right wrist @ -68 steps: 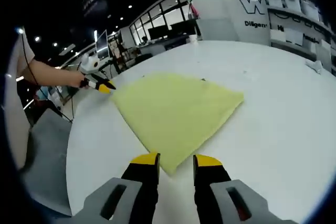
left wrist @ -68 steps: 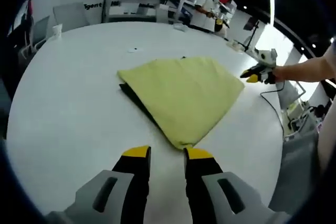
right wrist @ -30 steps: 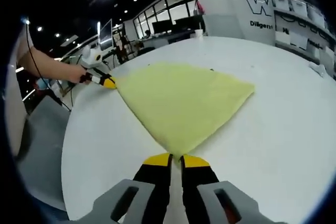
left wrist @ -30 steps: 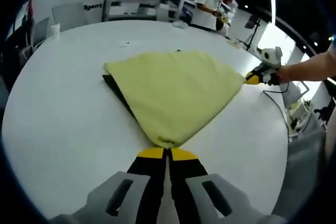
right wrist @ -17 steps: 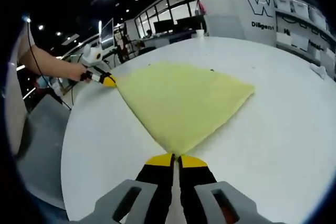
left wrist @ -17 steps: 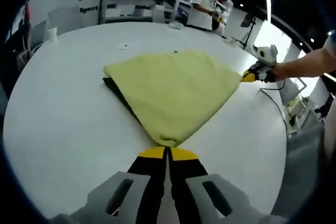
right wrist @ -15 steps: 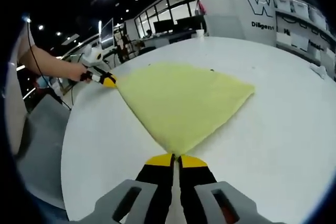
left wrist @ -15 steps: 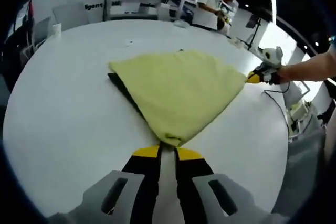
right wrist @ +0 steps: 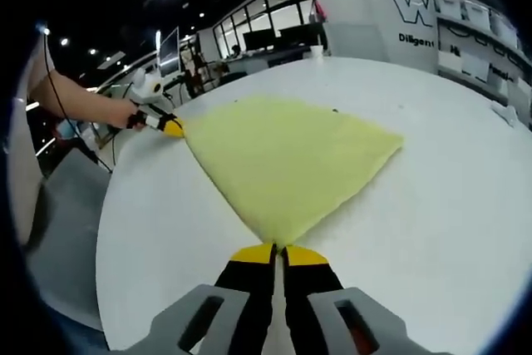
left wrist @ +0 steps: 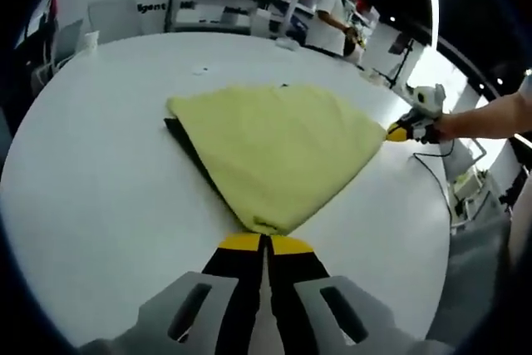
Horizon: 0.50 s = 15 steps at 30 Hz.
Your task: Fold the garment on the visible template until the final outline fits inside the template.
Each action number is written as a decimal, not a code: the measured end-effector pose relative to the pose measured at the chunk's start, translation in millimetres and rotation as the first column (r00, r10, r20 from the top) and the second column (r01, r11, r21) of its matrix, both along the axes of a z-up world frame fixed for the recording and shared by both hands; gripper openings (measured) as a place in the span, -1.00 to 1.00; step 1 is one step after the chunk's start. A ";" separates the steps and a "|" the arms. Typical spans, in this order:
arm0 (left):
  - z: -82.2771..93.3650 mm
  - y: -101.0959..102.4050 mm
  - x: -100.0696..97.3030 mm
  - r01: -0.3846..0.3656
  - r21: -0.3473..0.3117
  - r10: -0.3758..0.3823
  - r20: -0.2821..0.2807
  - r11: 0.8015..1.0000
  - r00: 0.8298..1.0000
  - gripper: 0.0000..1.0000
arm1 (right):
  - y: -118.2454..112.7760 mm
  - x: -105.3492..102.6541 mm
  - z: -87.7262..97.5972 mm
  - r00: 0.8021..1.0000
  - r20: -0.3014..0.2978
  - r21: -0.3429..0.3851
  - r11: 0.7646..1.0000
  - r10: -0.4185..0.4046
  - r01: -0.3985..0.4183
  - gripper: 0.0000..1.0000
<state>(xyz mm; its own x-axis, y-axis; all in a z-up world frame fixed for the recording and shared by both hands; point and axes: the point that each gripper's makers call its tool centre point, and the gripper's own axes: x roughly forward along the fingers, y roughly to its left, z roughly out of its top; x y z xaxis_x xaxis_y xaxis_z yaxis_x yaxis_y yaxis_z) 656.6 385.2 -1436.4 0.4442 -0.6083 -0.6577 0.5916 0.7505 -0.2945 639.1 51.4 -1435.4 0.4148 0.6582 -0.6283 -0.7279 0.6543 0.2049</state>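
**Fingers pinched on two corners of the yellow cloth**

Fingers (left wrist: 243, 244) of the left gripper (left wrist: 266, 244) are pressed together with no gap showing, nipping the near corner of the yellow garment (left wrist: 278, 151). The right gripper (right wrist: 278, 253) stands the same way in its own view, yellow tips closed on the corner nearest it. From the left gripper view you can also see the right one out at the far corner, a person's hand (left wrist: 432, 125) behind it.

The garment lies flat near the middle of the round white table (left wrist: 91, 172). It looks already folded at least once: it makes a compact, roughly fan-shaped panel with no sleeves or loose parts showing. Under its left edge a dark strip (left wrist: 187, 145) peeks out, which I take to be the template. Since the cloth overhangs that dark edge on most sides, I'd judge more folding is left before the outline fits inside.

The fabric looks soft and matte, like thin knit or fleece, with a rounded, slightly thick fold at the near corner. The tabletop is smooth and faintly glossy.
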 end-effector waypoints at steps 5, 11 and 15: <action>3.4 -4.7 -5.1 0.012 -0.021 -0.013 -0.005 1.000 1.000 -0.67 | 0.5 -0.6 -0.1 1.000 -0.001 0.000 1.000 -0.002 0.002 -1.00; 5.2 -3.9 -0.6 0.008 -0.013 -0.008 0.009 1.000 1.000 -0.98 | -0.5 -1.0 -0.3 1.000 0.000 0.001 1.000 -0.006 0.006 -1.00; 5.5 -0.3 -1.6 0.034 0.009 -0.034 0.027 0.999 0.999 -0.99 | -0.5 -1.0 -0.1 1.000 0.001 -0.002 1.000 -0.003 0.003 -1.00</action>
<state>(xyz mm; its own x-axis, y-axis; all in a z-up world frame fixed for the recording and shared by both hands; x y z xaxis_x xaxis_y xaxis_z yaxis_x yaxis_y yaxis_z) 655.0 384.9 -1430.9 0.4411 -0.6178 -0.6510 0.6249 0.7321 -0.2713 638.1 50.9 -1435.6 0.4172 0.6559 -0.6291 -0.7266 0.6565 0.2026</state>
